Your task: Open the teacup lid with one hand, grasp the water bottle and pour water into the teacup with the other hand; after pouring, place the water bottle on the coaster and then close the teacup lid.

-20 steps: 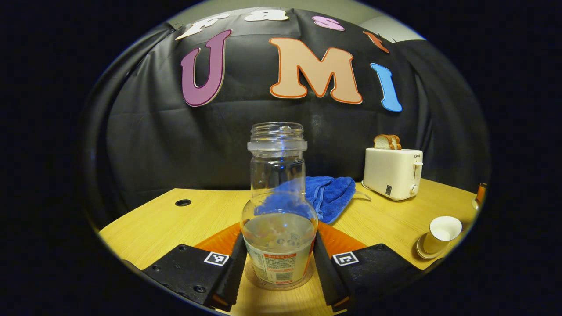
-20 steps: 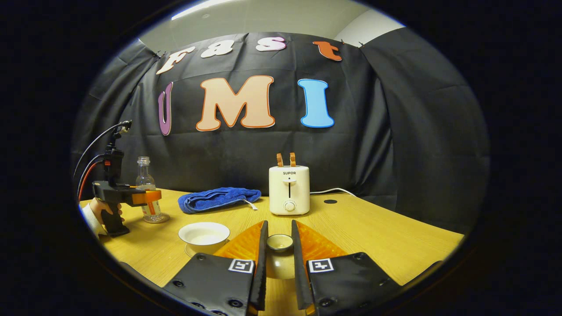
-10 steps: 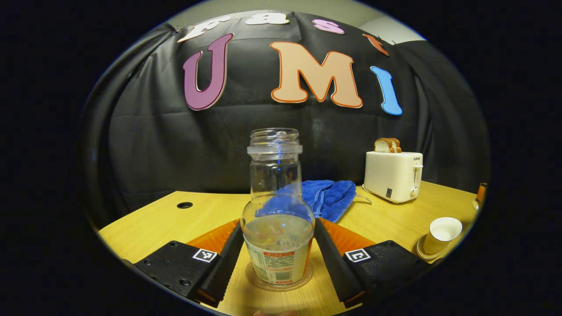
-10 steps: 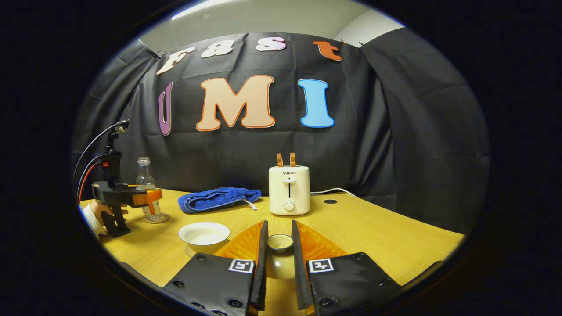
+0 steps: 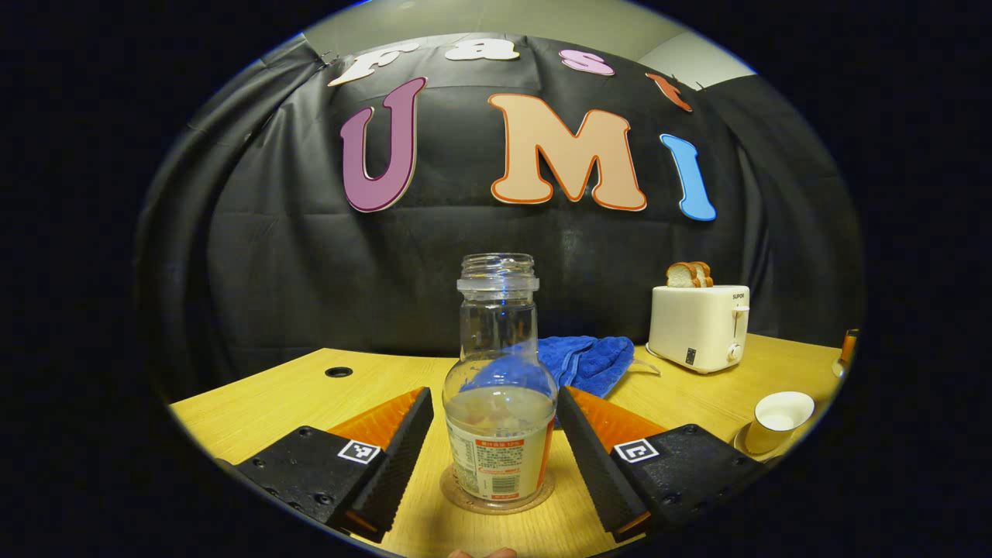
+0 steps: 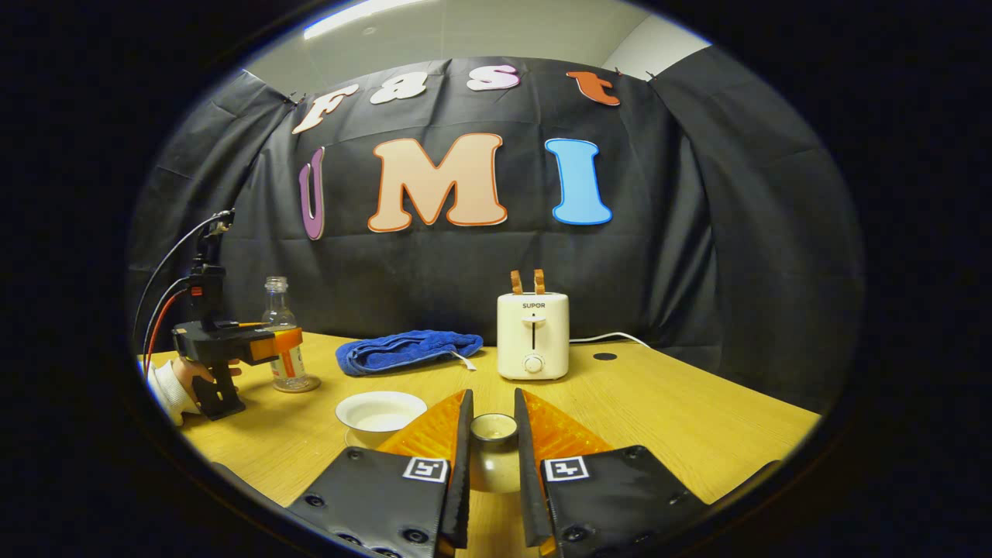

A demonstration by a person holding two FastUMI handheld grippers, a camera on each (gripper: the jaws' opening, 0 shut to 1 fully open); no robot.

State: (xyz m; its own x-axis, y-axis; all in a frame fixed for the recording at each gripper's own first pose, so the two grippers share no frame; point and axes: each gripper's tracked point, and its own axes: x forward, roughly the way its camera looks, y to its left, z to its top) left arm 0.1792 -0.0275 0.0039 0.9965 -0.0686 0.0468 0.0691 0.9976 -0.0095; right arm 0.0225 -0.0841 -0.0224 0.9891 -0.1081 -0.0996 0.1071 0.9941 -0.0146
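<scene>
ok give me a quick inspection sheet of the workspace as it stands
surface: wooden table, round grommet hole in it
job's things: water bottle upright on the coaster, uncapped, part full; teacup open on its saucer; teacup lid off the cup
clutter: blue towel, toaster with bread slices in it
grippers: left gripper open, fingers either side of the bottle, apart from it; right gripper shut on the teacup lid's knob
cables: leads rising from the left gripper; white toaster cord
surroundings: black cloth wall, pale ceiling above
</scene>
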